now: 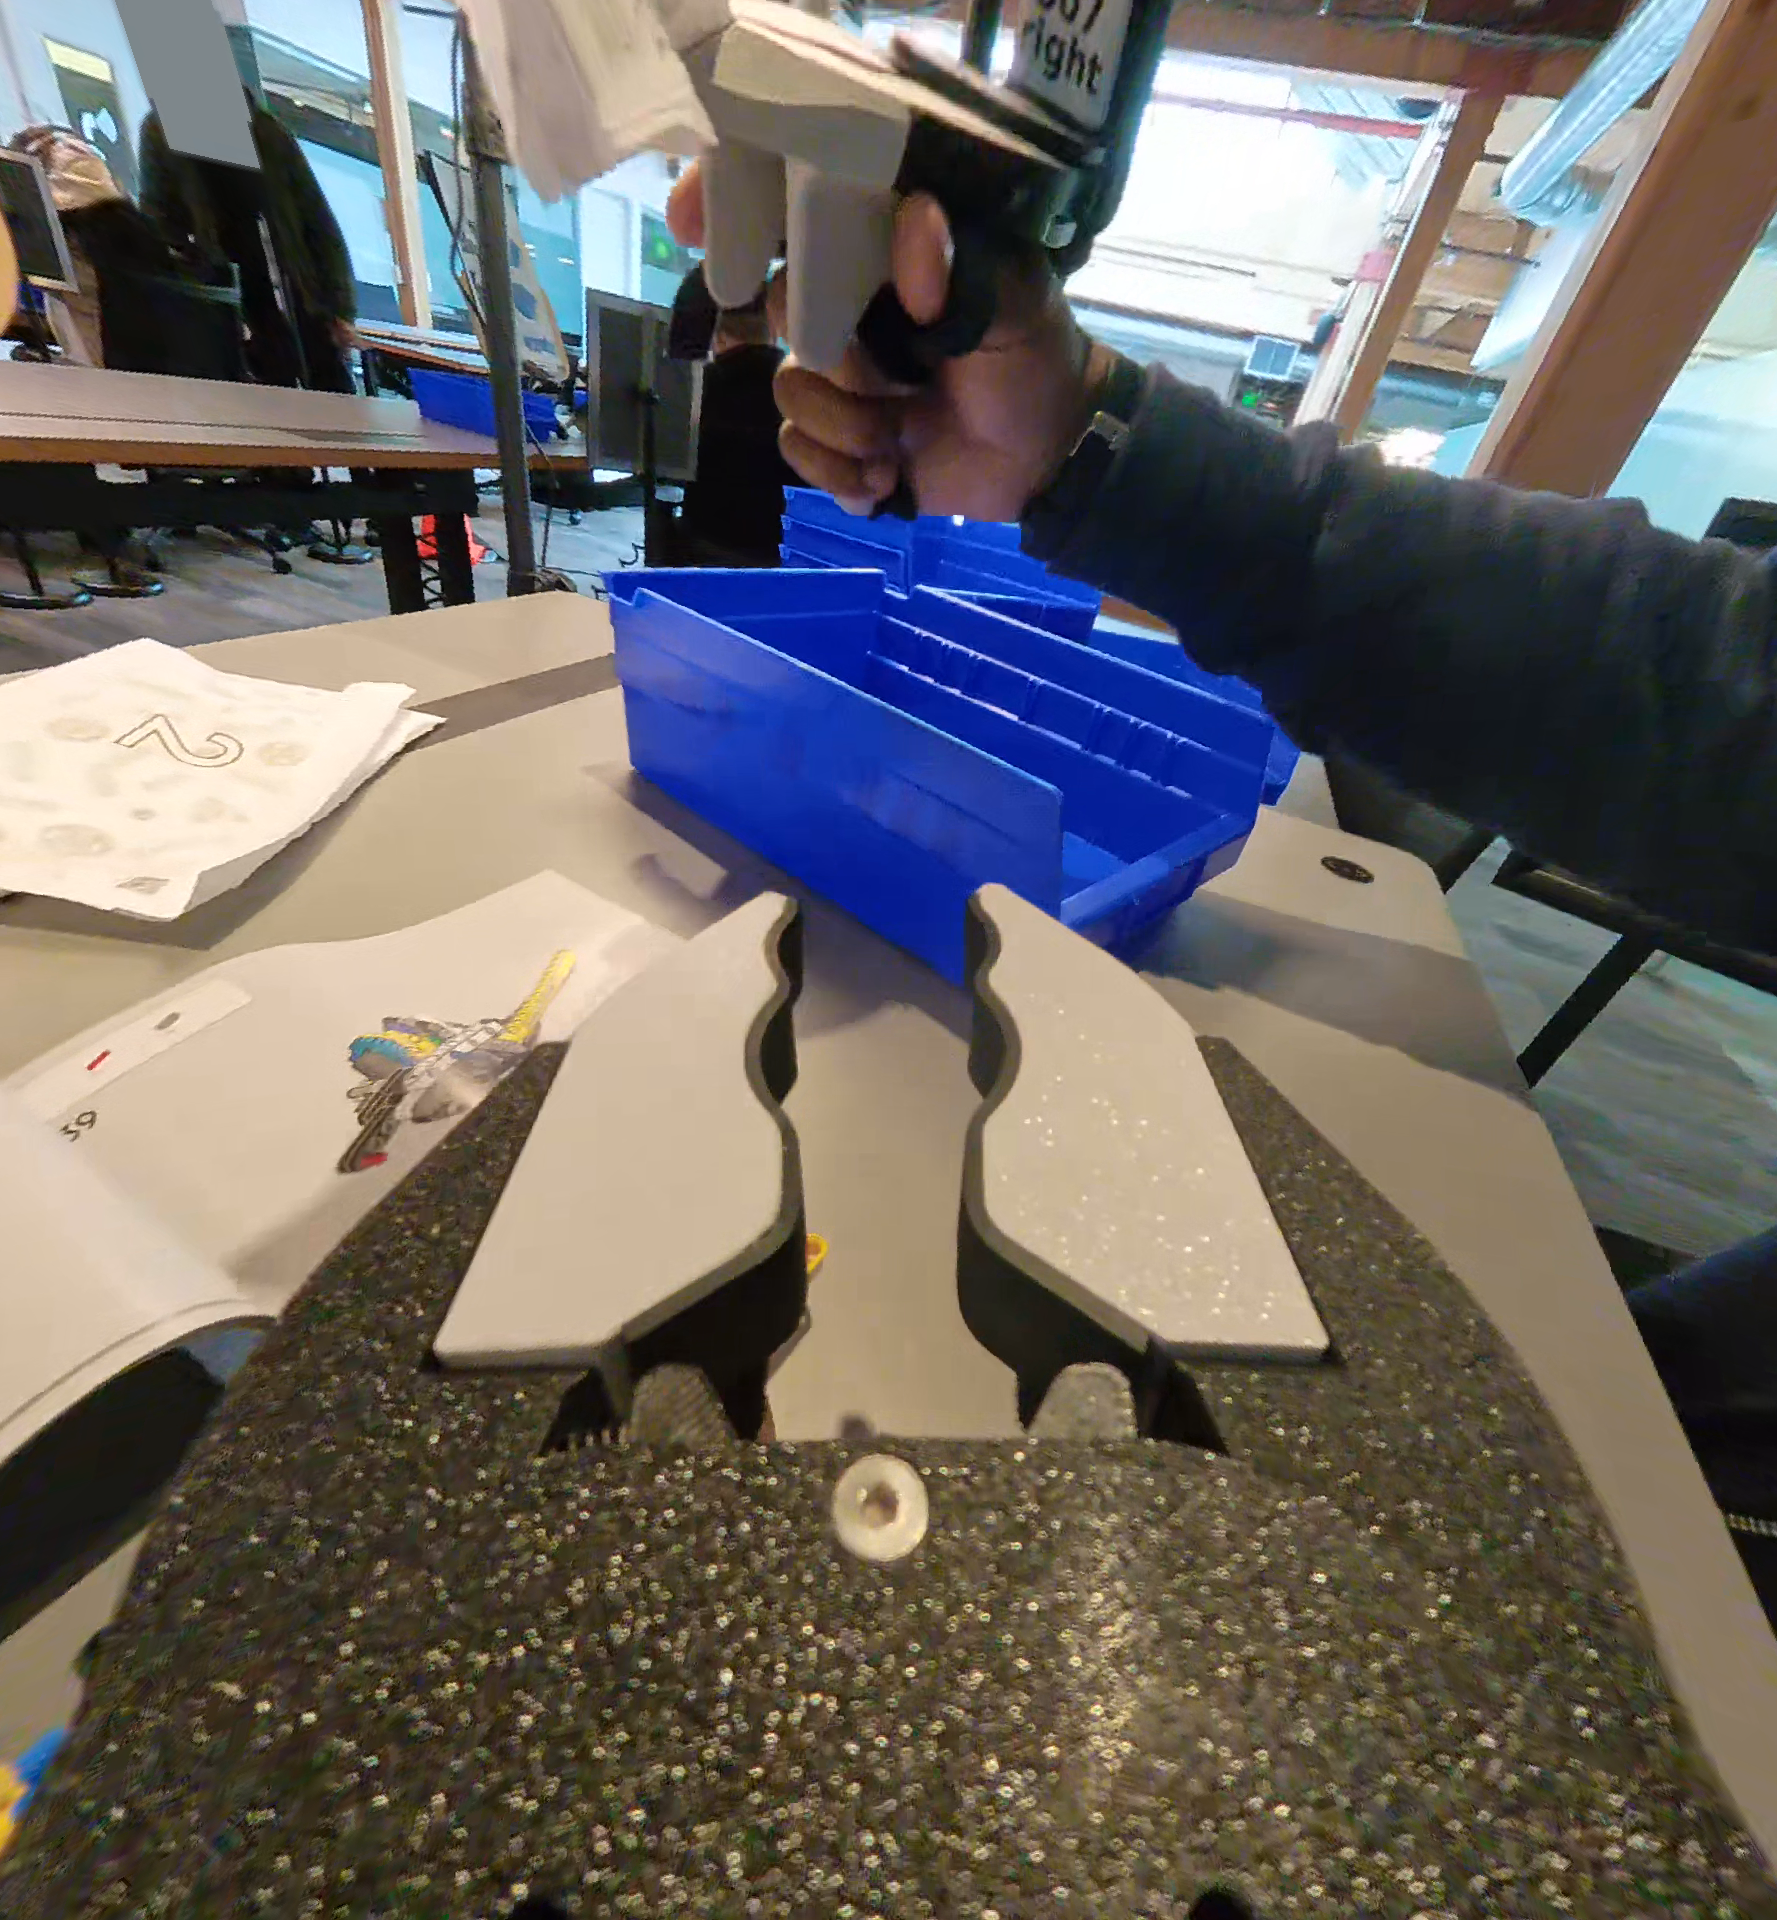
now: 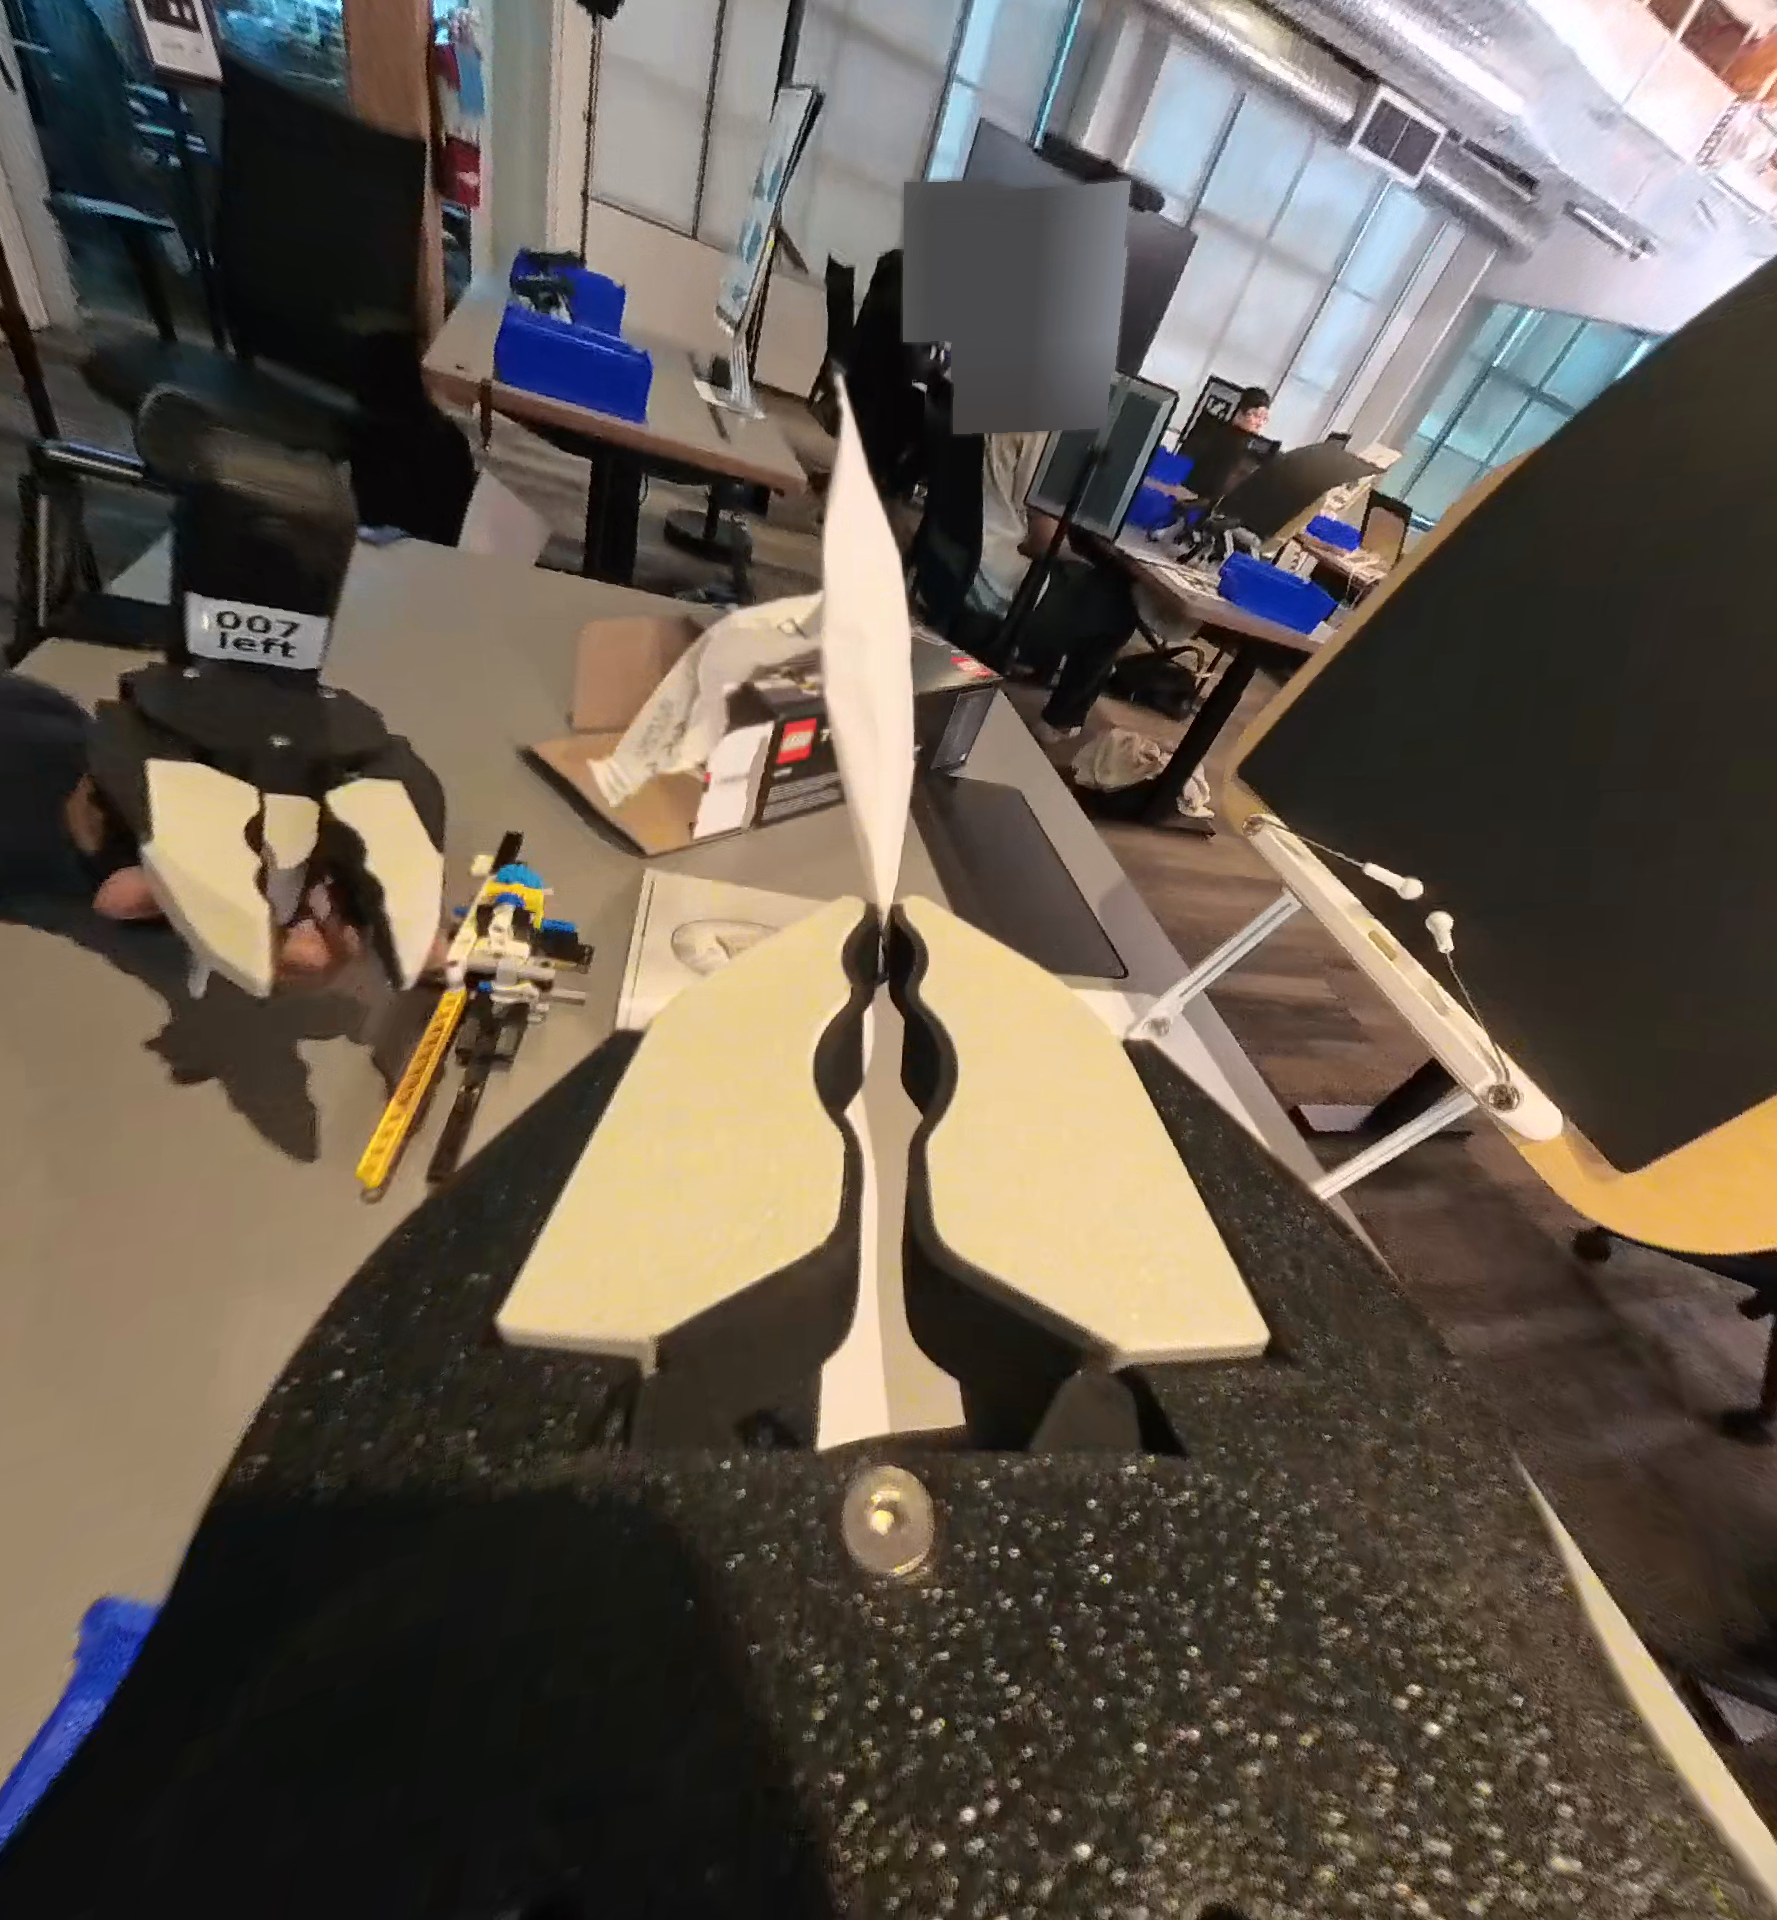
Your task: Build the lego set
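Observation:
My left gripper is open and empty, low over the grey table, with a blue divided bin just ahead of it. It also shows in the right wrist view, next to the partly built lego model with its long yellow beam. My right gripper is shut on a white paper bag, seen edge-on and held up high. In the left wrist view the right gripper hangs above the bin with the white bag in it.
An open instruction booklet and a second white paper bag lie left of the bin. A small yellow piece lies under my left fingers. A lego box and cardboard sit farther back. A chair stands off the table's right edge. The tips of one gripper are about 20 cm away from the tips of the other.

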### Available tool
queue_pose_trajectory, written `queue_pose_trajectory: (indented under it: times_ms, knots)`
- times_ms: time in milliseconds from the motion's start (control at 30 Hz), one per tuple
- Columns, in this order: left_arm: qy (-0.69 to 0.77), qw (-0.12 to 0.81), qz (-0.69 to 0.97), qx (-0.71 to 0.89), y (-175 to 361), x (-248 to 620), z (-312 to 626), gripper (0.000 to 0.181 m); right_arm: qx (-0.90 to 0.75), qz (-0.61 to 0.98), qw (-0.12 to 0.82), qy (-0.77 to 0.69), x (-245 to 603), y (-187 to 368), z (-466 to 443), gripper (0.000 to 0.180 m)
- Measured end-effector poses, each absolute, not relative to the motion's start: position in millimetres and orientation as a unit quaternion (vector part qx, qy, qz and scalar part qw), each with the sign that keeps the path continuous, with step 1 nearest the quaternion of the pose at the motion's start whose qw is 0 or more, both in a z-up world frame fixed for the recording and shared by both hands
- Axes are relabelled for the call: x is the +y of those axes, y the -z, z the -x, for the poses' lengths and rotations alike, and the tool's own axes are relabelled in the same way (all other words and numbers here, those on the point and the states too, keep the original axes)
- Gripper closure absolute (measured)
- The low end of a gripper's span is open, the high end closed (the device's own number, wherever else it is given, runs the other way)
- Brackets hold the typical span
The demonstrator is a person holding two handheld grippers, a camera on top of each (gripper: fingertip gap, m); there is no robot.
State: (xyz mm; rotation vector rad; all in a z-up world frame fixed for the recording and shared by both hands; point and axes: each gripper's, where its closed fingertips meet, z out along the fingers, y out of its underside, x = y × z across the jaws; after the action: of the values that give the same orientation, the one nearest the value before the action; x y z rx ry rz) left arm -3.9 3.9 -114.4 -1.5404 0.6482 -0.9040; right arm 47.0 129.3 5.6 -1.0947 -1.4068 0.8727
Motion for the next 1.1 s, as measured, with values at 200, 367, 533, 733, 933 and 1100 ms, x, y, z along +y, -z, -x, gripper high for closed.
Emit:
queue_pose_trajectory:
  times_ms: [200,367,533,733,933,1100]
  knots:
    - [0.395,0.591,0.656,0.254,108,7,11,0.153,-0.613,0.514,0.507,-0.32,162,24,-22,0.179]
    - [0.377,0.594,0.665,0.251,111,12,14,0.153,-0.668,0.538,0.51,-0.067,222,56,-14,0.178]
    - [0.366,0.591,0.674,0.248,117,17,17,0.154,-0.729,0.459,0.49,0.133,249,85,-8,0.179]
    - [0.367,0.581,0.682,0.25,123,19,15,0.154,-0.715,0.449,0.514,0.153,260,93,-4,0.179]
    - [0.37,0.574,0.685,0.252,126,18,13,0.154,-0.694,0.585,0.417,0.047,264,120,-18,0.179]
    - [0.365,0.575,0.686,0.257,126,17,12,0.155,-0.584,0.713,0.345,-0.178,255,112,-19,0.179]
